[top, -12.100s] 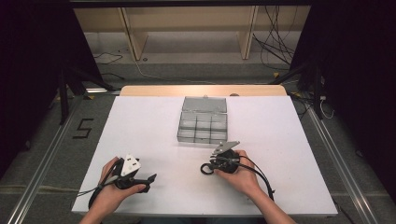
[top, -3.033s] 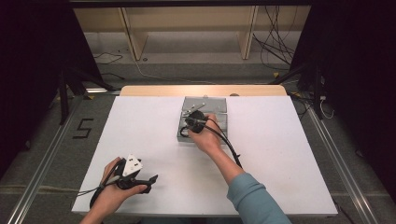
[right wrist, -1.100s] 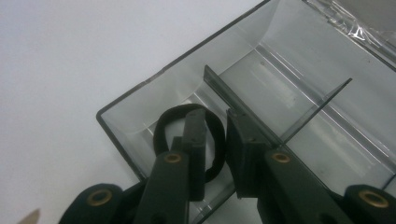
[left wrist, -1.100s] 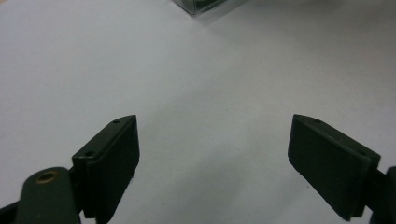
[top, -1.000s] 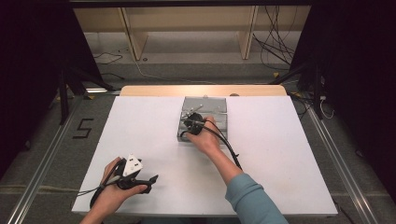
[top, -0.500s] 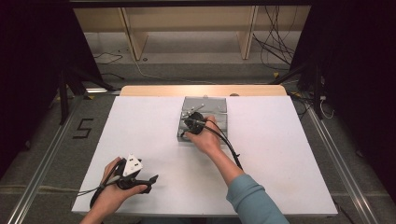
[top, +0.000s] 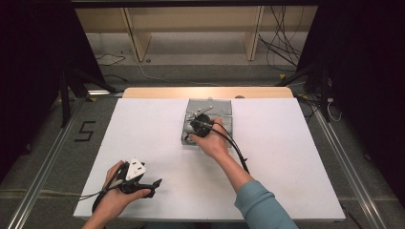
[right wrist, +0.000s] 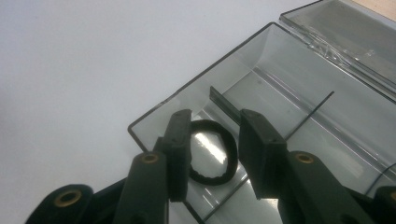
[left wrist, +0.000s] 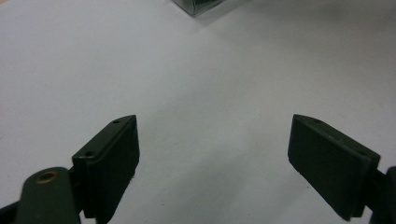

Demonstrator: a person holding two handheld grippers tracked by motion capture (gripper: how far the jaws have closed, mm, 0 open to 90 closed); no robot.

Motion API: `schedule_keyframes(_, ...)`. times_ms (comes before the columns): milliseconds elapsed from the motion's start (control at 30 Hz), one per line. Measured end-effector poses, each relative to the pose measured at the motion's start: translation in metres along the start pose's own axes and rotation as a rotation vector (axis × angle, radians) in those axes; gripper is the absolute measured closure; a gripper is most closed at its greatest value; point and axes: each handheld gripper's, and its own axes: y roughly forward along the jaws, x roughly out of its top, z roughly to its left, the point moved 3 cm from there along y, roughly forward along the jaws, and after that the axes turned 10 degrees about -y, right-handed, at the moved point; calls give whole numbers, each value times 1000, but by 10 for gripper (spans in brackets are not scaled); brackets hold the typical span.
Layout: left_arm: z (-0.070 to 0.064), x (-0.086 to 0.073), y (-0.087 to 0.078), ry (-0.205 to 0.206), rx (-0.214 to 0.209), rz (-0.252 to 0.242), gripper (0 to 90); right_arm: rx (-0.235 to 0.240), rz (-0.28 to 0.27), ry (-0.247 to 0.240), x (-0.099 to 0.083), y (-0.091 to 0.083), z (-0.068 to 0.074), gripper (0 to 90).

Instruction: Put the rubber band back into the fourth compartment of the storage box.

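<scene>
Now right hand-held gripper (right wrist: 212, 154) stays over the box (right wrist: 275, 88).

High view looked forward and down over the white counter (top: 143, 133), left gripper view sat low and close over bare counter facing the clear box (left wrist: 198, 5) corner, right gripper view looked closely down into that box, shared with high view.

The compartment box (top: 208, 110) sits far-centre on the table (top: 143, 129), a ring (right wrist: 211, 152) in its corner compartment
</scene>
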Motion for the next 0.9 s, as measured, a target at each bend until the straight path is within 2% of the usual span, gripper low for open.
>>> schedule_keyframes(900, 0, 0, 0, 1, 1, -1, 164, 34, -70, 24, -15, -28, 1, 596)
